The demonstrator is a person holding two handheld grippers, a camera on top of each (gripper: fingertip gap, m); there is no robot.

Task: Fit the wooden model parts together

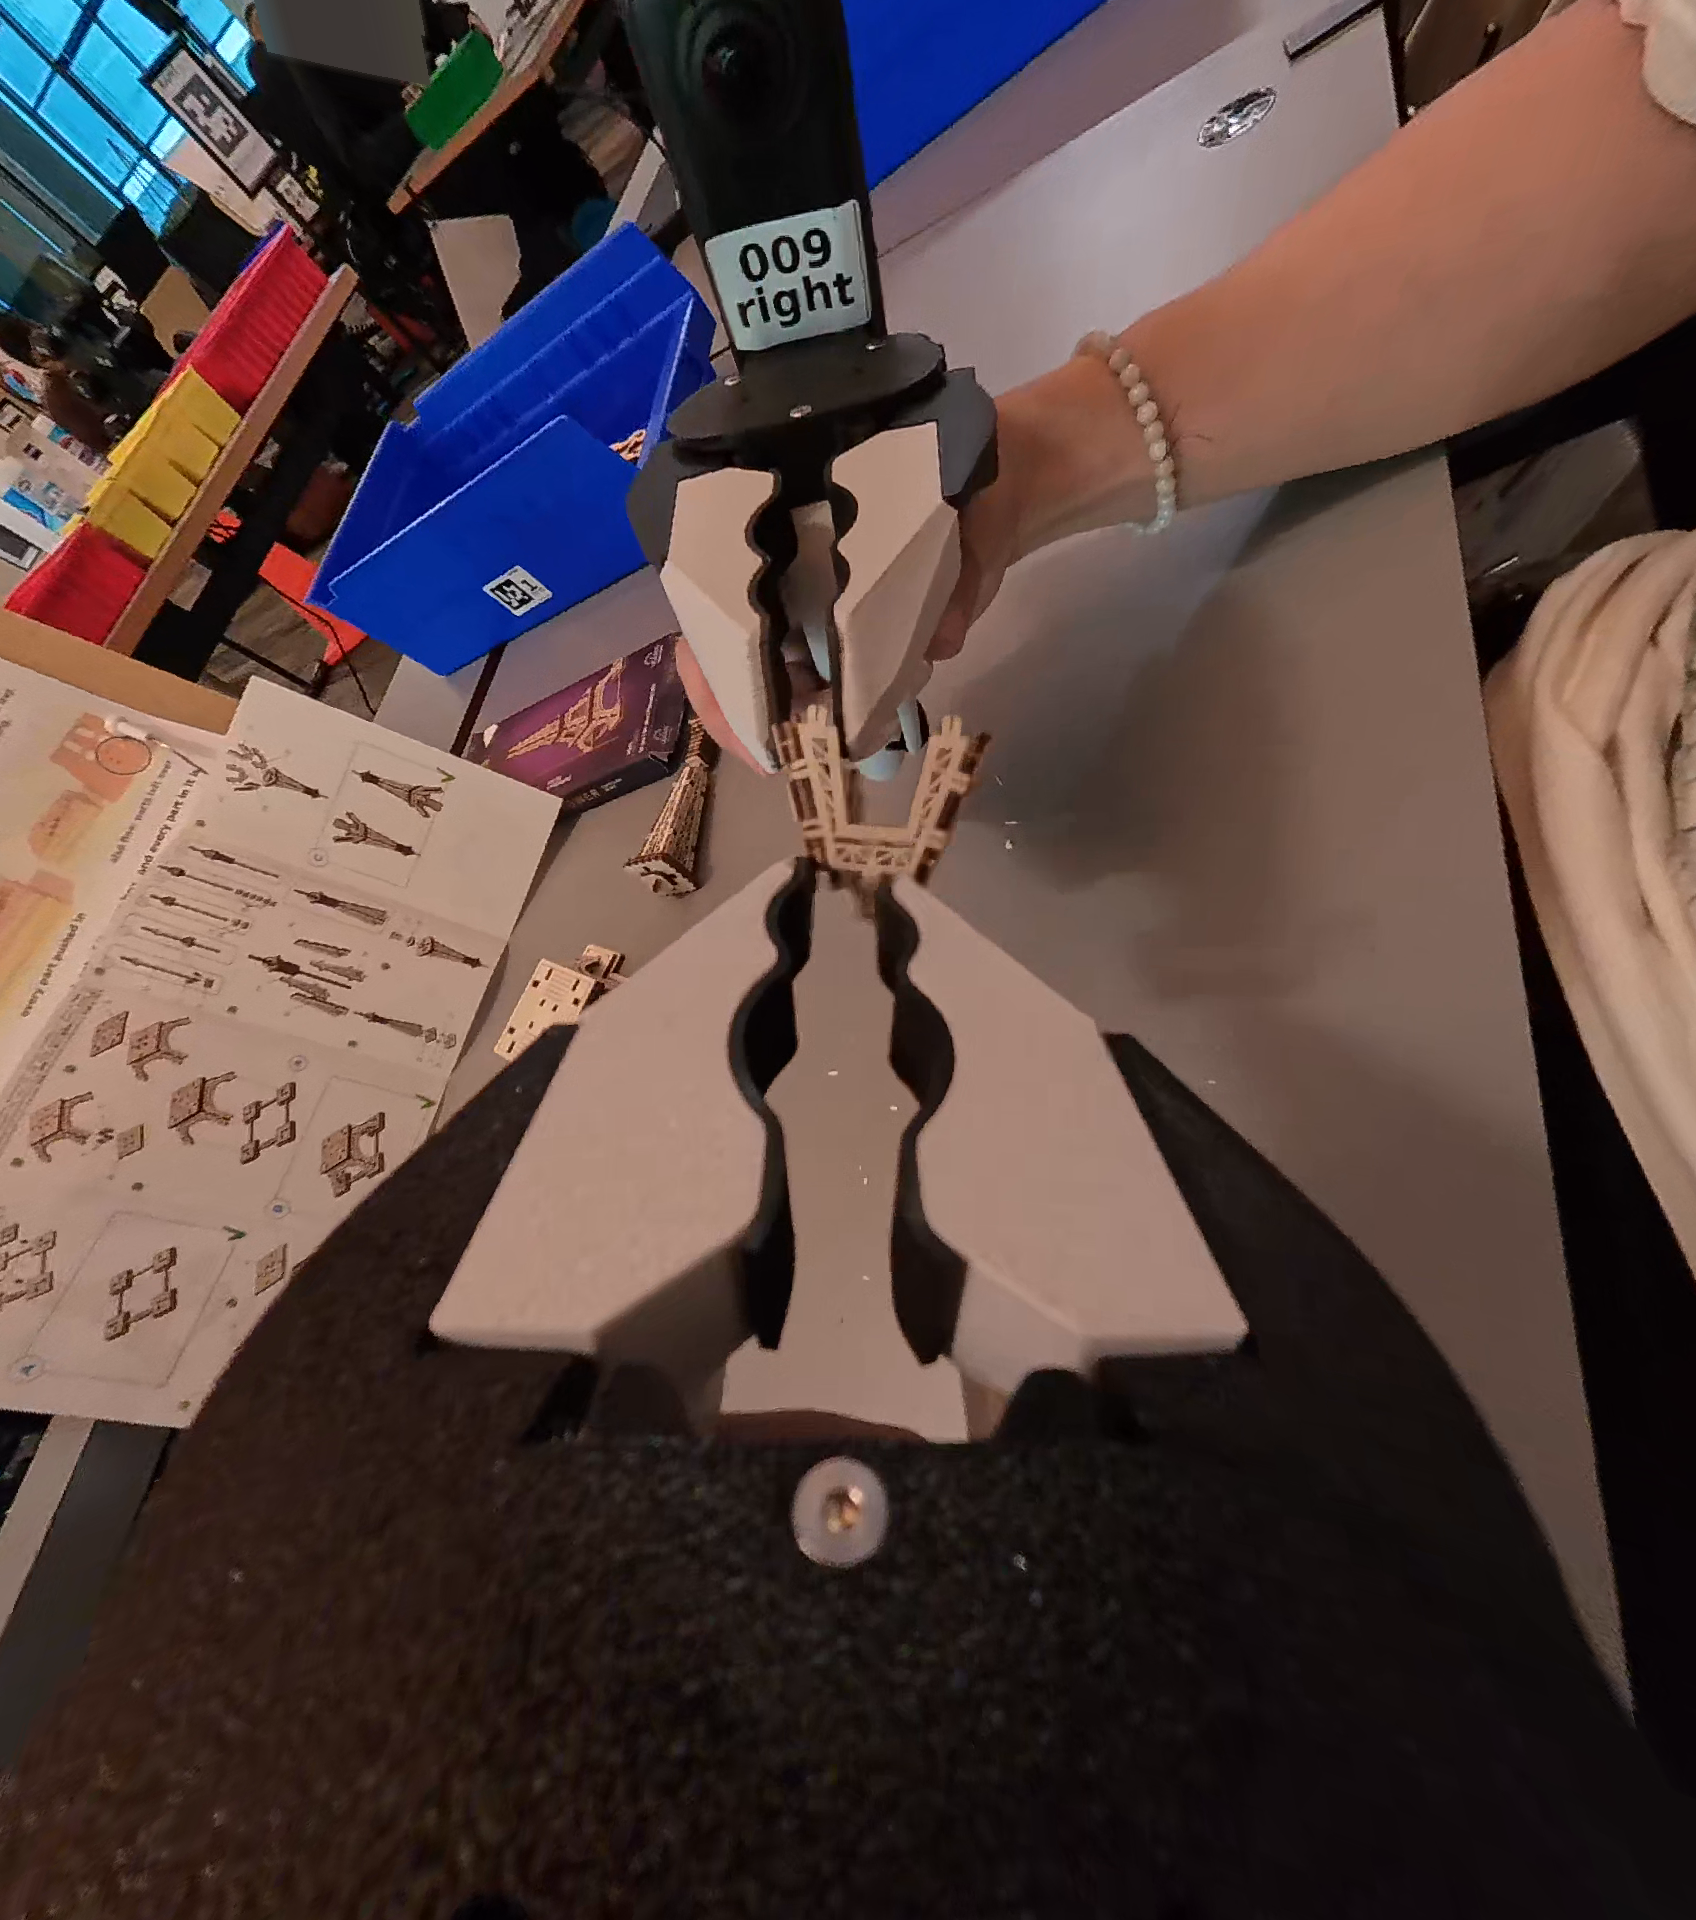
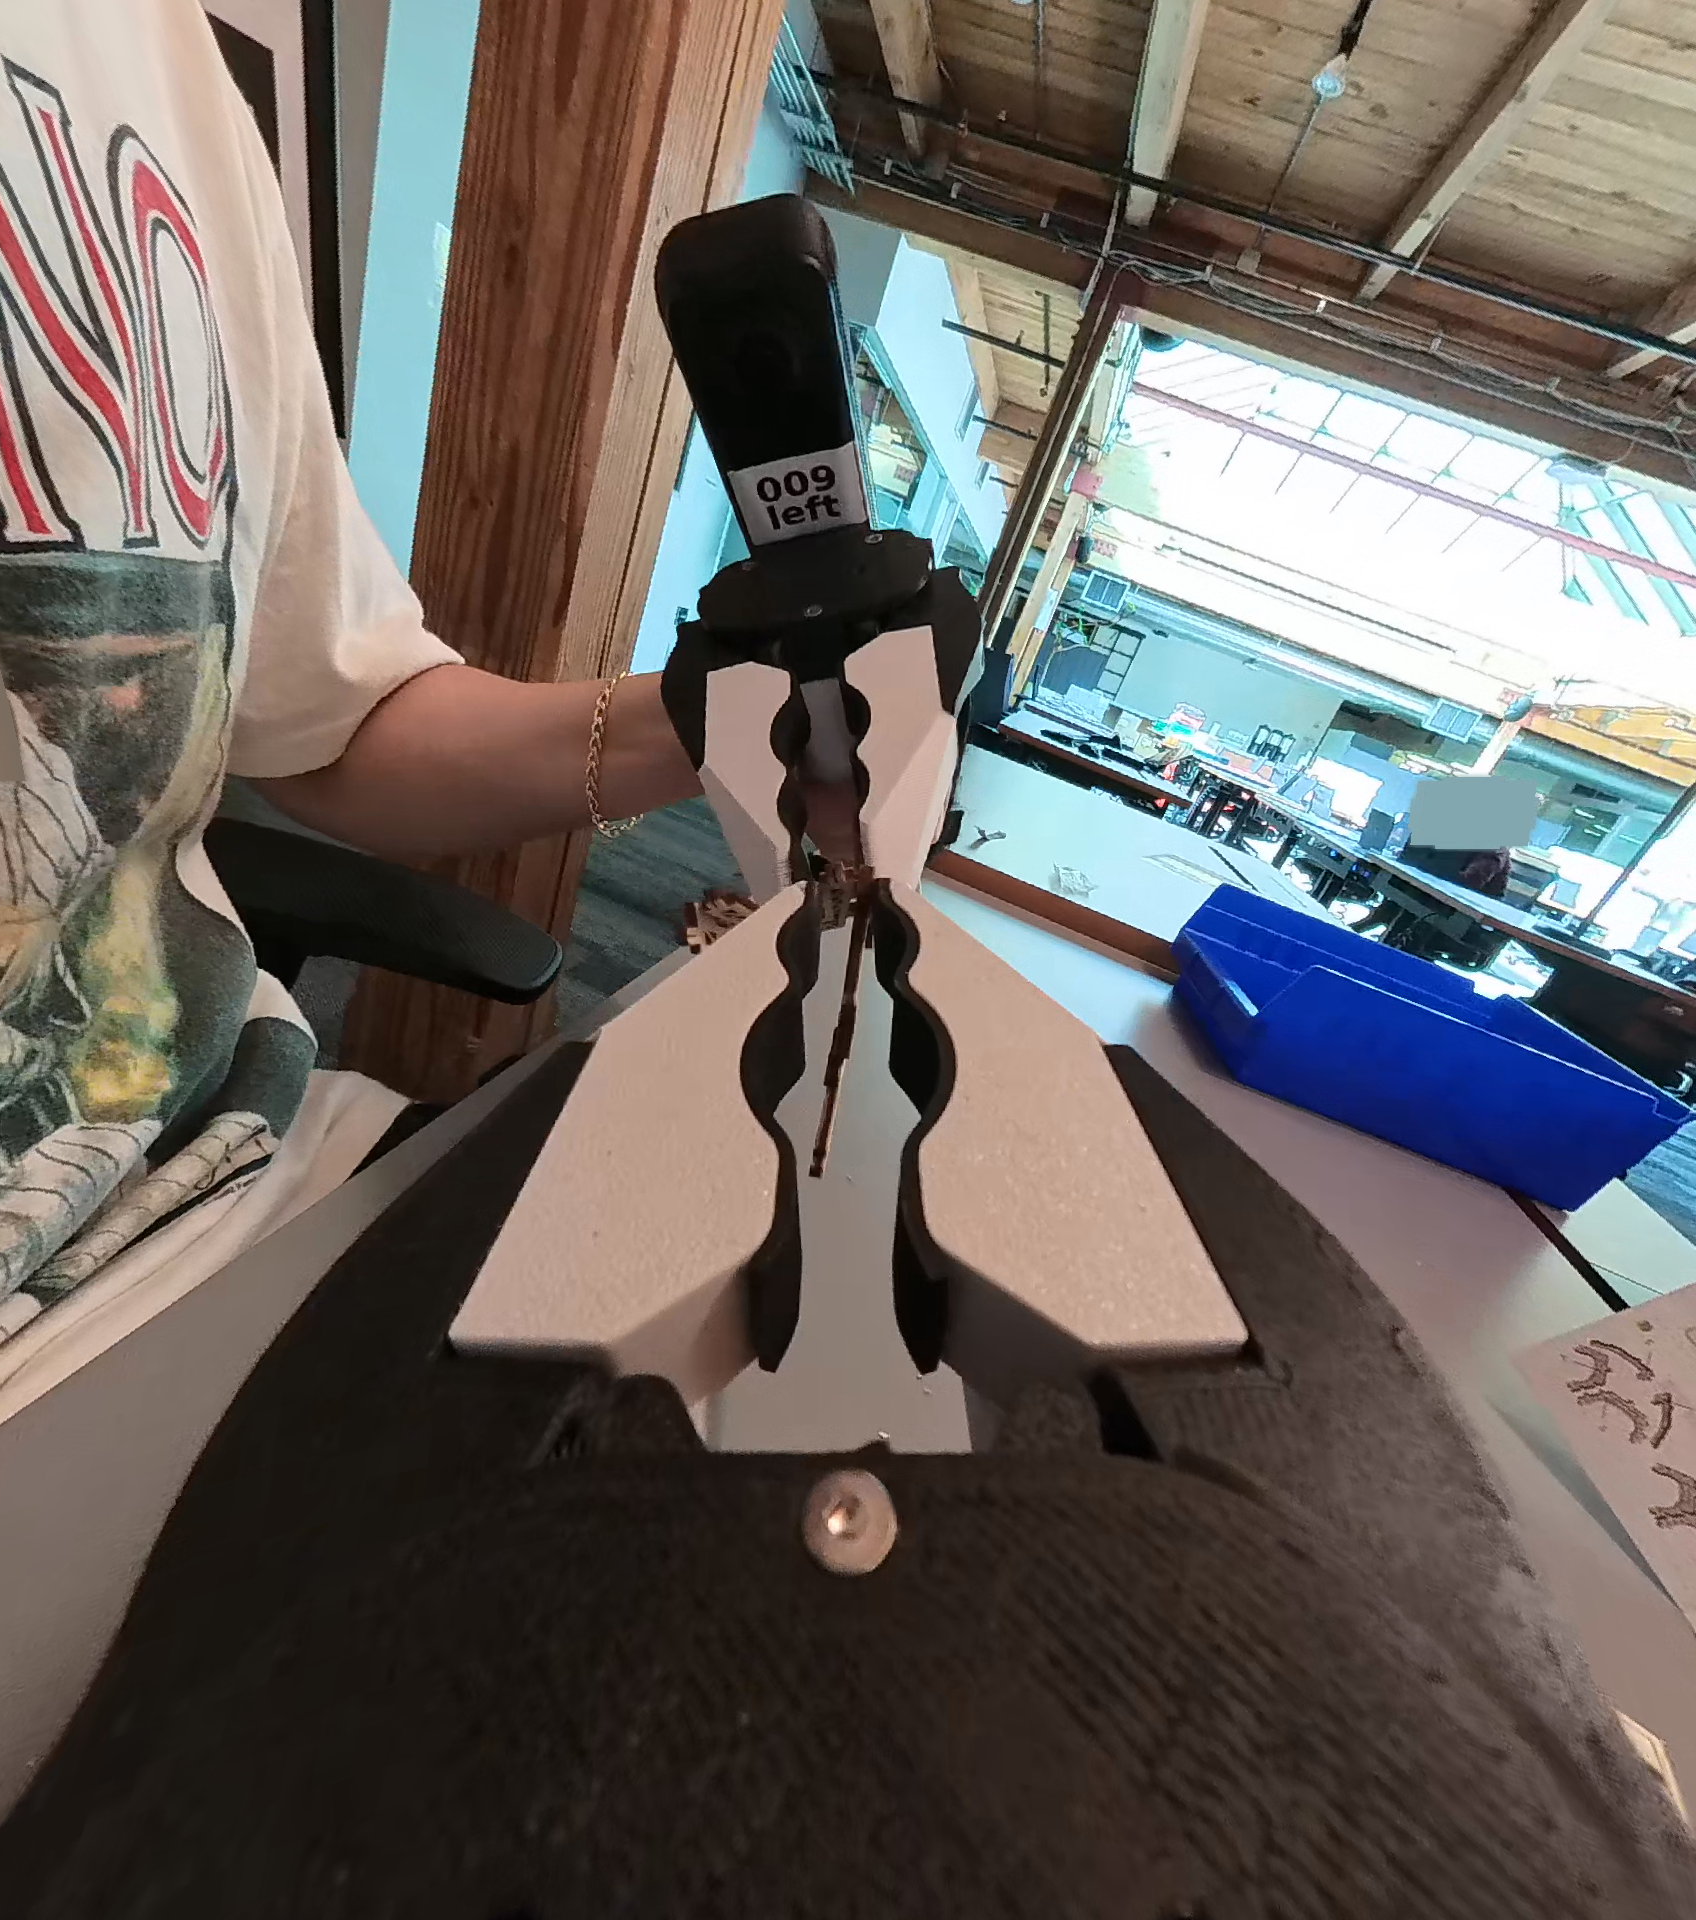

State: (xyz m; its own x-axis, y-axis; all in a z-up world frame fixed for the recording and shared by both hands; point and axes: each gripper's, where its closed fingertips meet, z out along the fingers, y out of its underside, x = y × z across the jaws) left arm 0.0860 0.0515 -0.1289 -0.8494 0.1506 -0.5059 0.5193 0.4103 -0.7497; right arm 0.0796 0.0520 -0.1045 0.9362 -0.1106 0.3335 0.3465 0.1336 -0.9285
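Observation:
A U-shaped wooden lattice frame (image 1: 875, 821) hangs in the air between my two grippers, above the grey table (image 1: 1187, 831). My left gripper (image 1: 849, 888) is shut on the frame's bottom bar. My right gripper (image 1: 813, 743) comes in from the far side and is shut on the frame's left leg. In the right wrist view the lattice part (image 2: 839, 1039) shows edge-on as a thin dark strip between my right gripper's (image 2: 844, 896) fingers, tip to tip with the left gripper (image 2: 823, 862). The joint between the parts is hidden by the fingertips.
A wooden tower spire (image 1: 672, 821) and a flat square wooden piece (image 1: 558, 997) lie on the table to the left. Beside them are a purple box (image 1: 595, 738), an instruction sheet (image 1: 200, 987) and a blue bin (image 1: 511, 488). The person's forearm (image 1: 1343, 343) reaches in from the right. My left and right fingertips are right by each other. The flat square wooden piece (image 1: 558, 997) is about equally far from each gripper, around 25 cm.

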